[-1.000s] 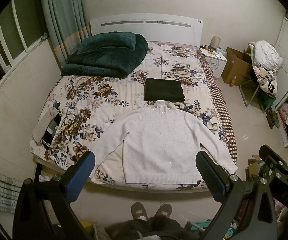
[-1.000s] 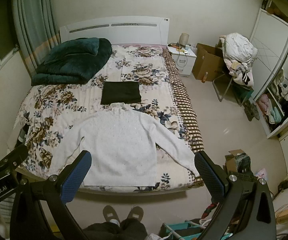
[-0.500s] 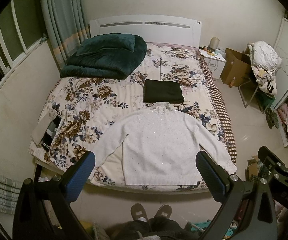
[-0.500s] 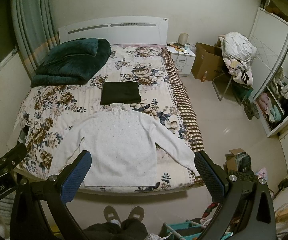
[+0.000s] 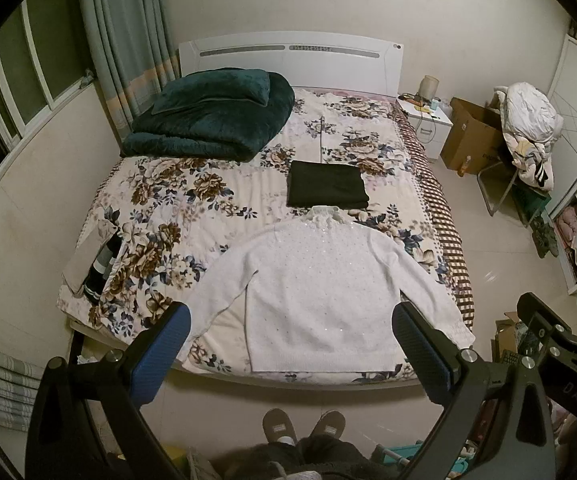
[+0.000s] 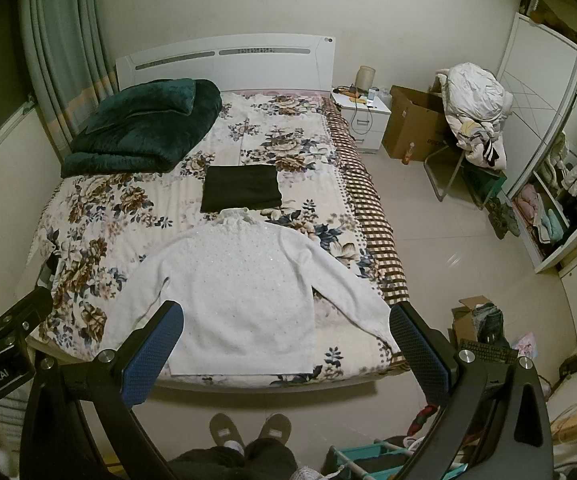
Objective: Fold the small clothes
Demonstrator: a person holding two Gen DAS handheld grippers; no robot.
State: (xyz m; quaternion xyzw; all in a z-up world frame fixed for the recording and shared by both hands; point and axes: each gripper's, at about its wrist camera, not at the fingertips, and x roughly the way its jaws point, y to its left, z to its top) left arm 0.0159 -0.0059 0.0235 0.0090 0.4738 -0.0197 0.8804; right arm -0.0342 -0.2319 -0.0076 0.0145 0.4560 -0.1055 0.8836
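white sweater (image 5: pixel 320 300) flat at bed's (image 5: pixel 176 216) foot edge, hem along it | black folded cloth (image 5: pixel 327 190) beyond collar | left claw (image 5: pixel 294 354), right claw (image 6: pixel 288 350) gape wide, hold nothing, above floor

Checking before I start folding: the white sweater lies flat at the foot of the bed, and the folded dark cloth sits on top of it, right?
Not quite. The sweater does lie flat at the foot of the bed, but the dark cloth sits on the bedspread just beyond its collar, not on top. The left wrist view shows it.
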